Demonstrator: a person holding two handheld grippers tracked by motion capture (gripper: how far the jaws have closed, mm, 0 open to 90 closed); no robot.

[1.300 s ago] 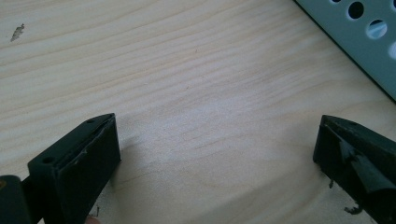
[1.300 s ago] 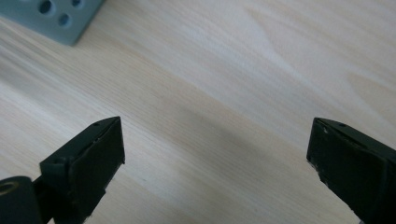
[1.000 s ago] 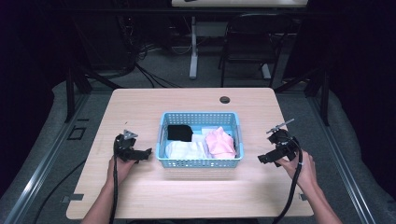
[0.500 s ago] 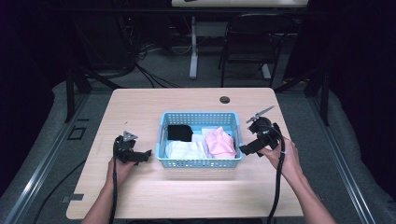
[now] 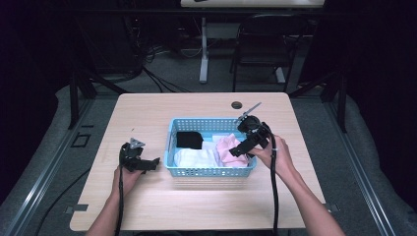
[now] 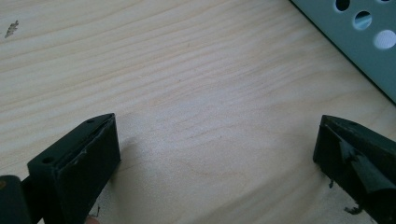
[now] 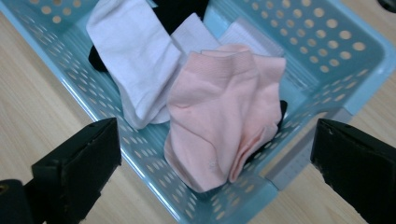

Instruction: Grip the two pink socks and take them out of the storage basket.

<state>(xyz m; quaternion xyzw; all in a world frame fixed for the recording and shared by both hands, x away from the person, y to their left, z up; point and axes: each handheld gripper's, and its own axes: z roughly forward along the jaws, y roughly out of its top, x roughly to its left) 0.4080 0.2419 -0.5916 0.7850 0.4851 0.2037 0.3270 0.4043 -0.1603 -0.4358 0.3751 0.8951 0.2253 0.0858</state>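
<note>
The pink sock (image 7: 224, 112) is lying crumpled in the right end of the blue basket (image 7: 327, 51), folded over on itself. It partly overlaps the white sock (image 7: 135, 56) beside it.

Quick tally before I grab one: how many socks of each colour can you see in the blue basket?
Pink socks: 1
White socks: 2, with a second one behind
Black socks: 1
Total: 4 visible in the basket; more may lie underneath.

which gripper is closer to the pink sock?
Right. The right gripper hovers open directly over the pink sock in the blue basket; the left gripper sits on the table, outside the basket's left wall.
</note>
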